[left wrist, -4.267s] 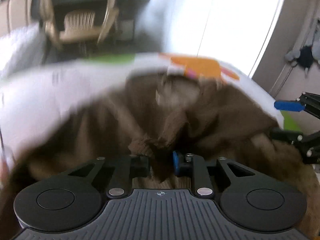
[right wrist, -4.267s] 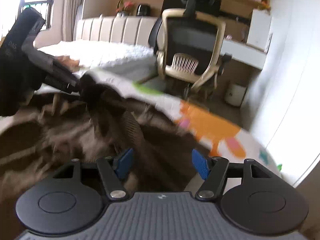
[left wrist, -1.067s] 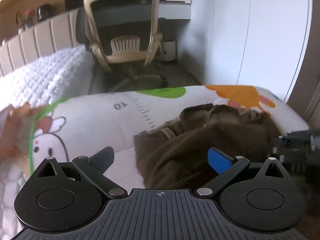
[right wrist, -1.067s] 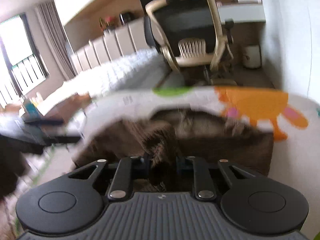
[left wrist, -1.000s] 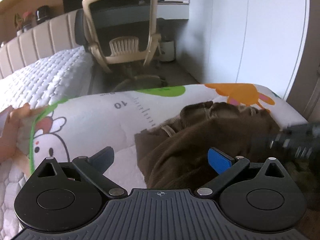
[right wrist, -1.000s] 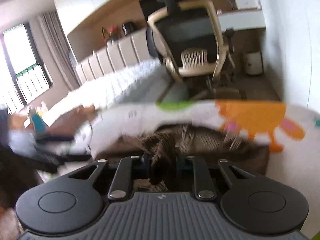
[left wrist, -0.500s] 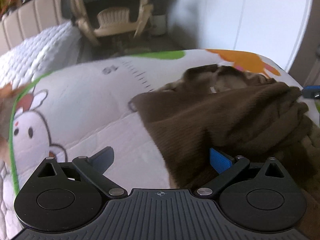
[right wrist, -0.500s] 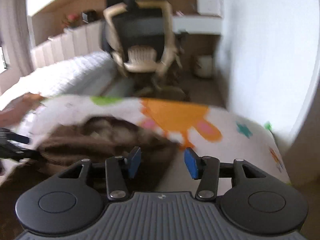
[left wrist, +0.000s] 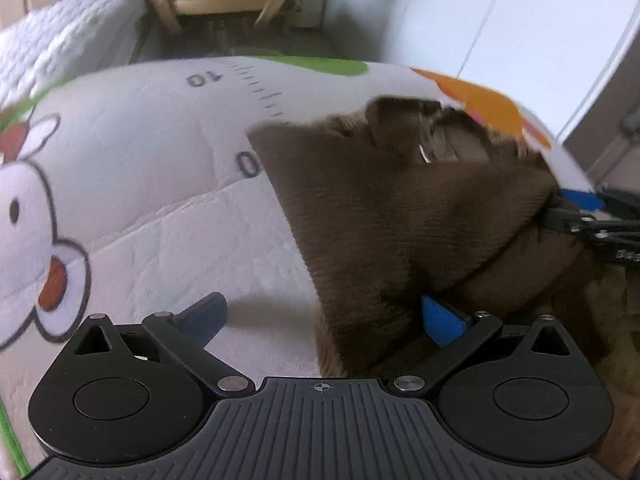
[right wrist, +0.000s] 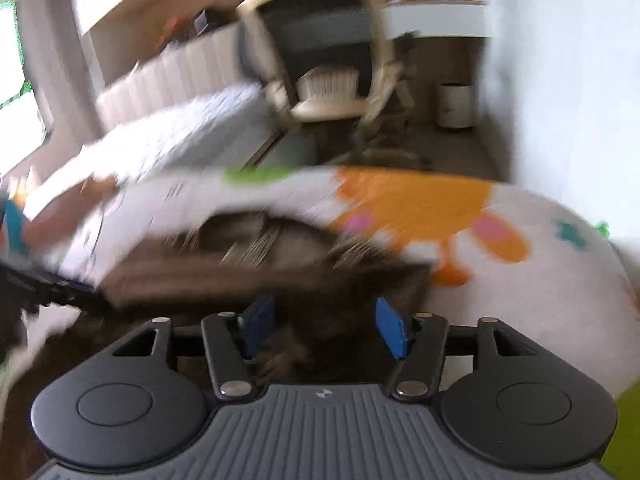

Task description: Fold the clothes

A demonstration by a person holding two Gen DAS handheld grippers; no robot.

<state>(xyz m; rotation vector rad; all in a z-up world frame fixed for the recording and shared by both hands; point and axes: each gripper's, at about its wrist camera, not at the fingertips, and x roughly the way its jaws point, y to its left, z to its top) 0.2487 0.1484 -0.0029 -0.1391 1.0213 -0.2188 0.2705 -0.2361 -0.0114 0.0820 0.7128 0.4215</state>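
A brown knitted garment [left wrist: 400, 216] lies folded over on a white quilted mat [left wrist: 140, 184] with cartoon prints. My left gripper [left wrist: 324, 316] is open at the garment's left edge, its right finger [left wrist: 444, 320] against the cloth. My right gripper [right wrist: 324, 326] is open just above the garment [right wrist: 248, 256] in the blurred right wrist view. The right gripper's blue pad [left wrist: 580, 198] also shows at the garment's right side in the left wrist view.
A beige and black office chair [right wrist: 328, 60] stands beyond the mat [right wrist: 520, 280]. A white bed [left wrist: 68, 40] lies at the left, a white wall [right wrist: 560, 60] at the right. A small white bin [right wrist: 456, 106] stands by the wall.
My right gripper let go of the garment and opened wider. The garment now lies folded over. My left gripper moved in closer to its left edge.
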